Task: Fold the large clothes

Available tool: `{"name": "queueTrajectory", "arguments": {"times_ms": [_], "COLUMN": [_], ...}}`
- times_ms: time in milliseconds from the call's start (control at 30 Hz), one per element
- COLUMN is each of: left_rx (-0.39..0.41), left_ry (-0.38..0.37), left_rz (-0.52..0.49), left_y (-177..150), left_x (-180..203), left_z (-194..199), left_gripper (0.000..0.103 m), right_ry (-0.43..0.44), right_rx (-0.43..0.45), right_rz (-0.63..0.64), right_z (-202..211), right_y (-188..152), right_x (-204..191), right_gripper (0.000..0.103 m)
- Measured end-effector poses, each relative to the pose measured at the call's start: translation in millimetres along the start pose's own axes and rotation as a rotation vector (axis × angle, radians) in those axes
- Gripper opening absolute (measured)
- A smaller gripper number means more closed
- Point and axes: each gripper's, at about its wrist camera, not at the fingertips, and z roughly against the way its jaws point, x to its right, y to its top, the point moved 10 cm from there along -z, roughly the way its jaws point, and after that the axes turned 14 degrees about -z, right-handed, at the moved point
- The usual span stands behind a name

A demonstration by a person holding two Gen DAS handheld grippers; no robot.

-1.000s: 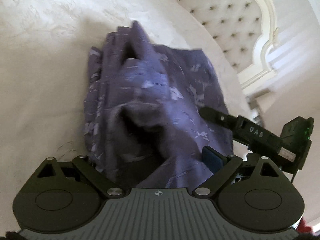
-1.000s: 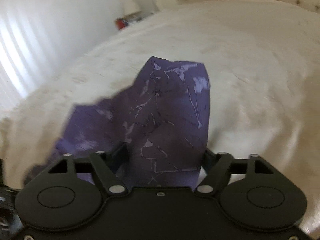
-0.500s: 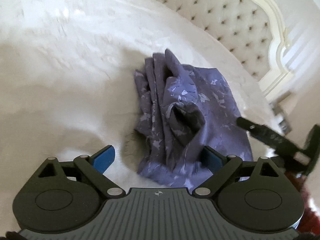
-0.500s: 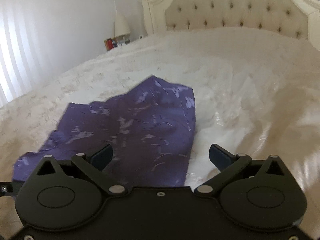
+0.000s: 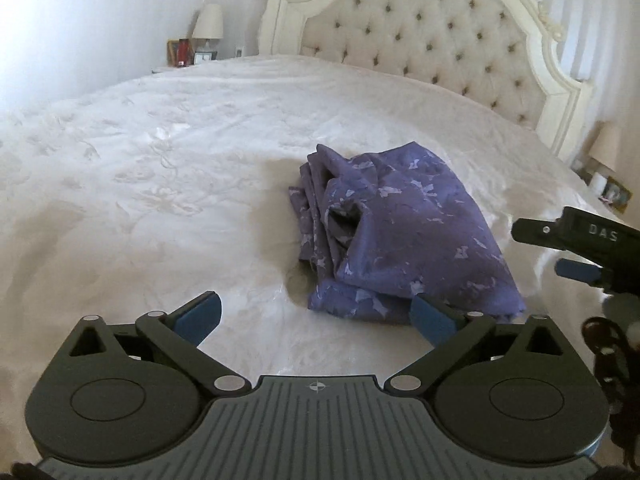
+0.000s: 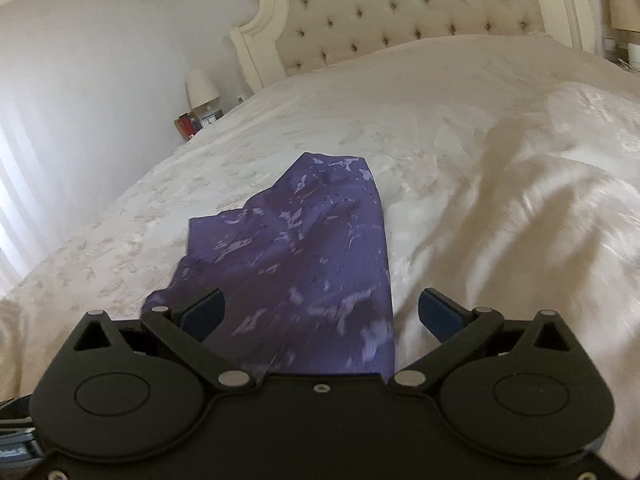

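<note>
A purple patterned garment [image 5: 400, 232] lies folded in a thick bundle on the white bedspread [image 5: 140, 184]. Its layered edges face left in the left wrist view. My left gripper [image 5: 316, 314] is open and empty, held just short of the bundle's near edge. The right gripper shows at the right of that view [image 5: 560, 248], beside the bundle. In the right wrist view the garment [image 6: 304, 248] stretches away from my right gripper [image 6: 320, 314], which is open and empty above its near end.
A tufted cream headboard [image 5: 432, 36] stands at the far end of the bed. A nightstand with a lamp [image 5: 208, 24] is at the far left, another lamp [image 5: 604, 148] at the right. The bedspread is rumpled at the right [image 6: 540, 200].
Both grippers were shut on the purple garment a second ago. They have let it go and drawn back, and the garment now rests folded on the bed.
</note>
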Motion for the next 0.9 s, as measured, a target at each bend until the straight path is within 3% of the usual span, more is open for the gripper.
{"name": "queueTrajectory", "arguments": {"times_ms": [233, 400, 700, 900], "left_rx": [-0.033, -0.061, -0.069, -0.101], "left_ry": [0.012, 0.079, 0.142, 0.186], "left_rz": [-0.012, -0.044, -0.074, -0.103], "left_y": [-6.2, -5.1, -1.0, -6.8], "left_x": [6.9, 5.9, 8.3, 10.0], "left_z": [17.1, 26.8, 39.8, 41.1], "left_gripper": [0.103, 0.103, 0.103, 0.103], "right_ry": [-0.05, -0.107, -0.134, -0.205], "right_rx": [0.001, -0.043, -0.12, -0.08], "right_rz": [0.092, 0.166, 0.171, 0.18], "right_z": [41.5, 60.4, 83.5, 90.3], "right_y": [-17.3, -35.9, -61.6, -62.5], "right_x": [-15.6, -22.4, -19.0, -16.8], "right_gripper": [0.102, 0.102, 0.102, 0.102]}}
